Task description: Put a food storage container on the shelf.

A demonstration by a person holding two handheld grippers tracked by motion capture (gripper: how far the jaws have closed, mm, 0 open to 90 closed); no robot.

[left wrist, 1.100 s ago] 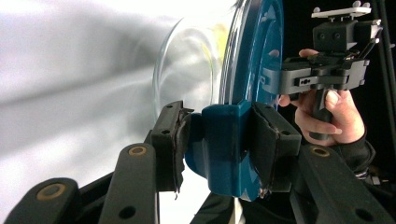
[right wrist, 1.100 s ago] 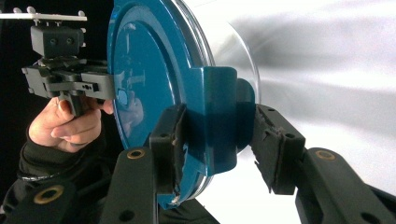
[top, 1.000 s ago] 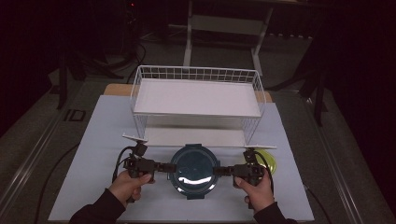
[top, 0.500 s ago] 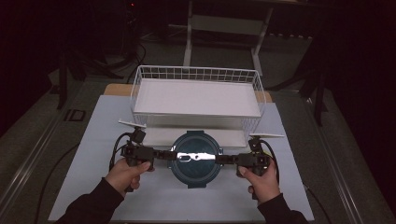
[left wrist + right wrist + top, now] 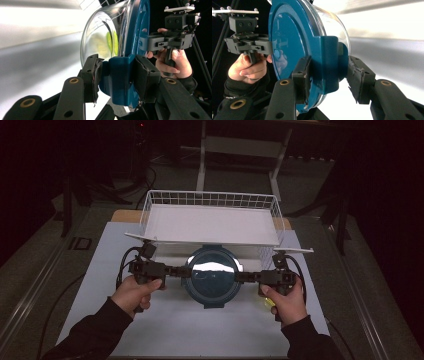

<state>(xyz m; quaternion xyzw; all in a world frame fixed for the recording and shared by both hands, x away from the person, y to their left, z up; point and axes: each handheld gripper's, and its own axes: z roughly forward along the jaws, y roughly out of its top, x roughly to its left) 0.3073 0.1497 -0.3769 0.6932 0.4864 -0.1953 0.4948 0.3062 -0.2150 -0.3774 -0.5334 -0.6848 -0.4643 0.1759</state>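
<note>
A round glass container with a blue lid (image 5: 212, 275) sits lid-up between my two grippers, just in front of the white wire basket (image 5: 210, 200). My left gripper (image 5: 182, 271) is shut on the blue latch tab (image 5: 120, 77) at the container's left side. My right gripper (image 5: 245, 276) is shut on the matching tab (image 5: 329, 67) at the right side. The clear glass bowl (image 5: 100, 37) faces down toward the white mat. Whether it rests on the mat or hangs just above it I cannot tell.
The wire basket holds a white tray and stands raised on legs, with a low gap under its front edge (image 5: 170, 251). A white mat (image 5: 165, 325) covers the table. Something yellow (image 5: 265, 302) lies by the person's right hand. Dark floor surrounds the table.
Both grippers have carried the container away from the person, toward the front edge of the wire basket. The grip on both tabs is unchanged.
</note>
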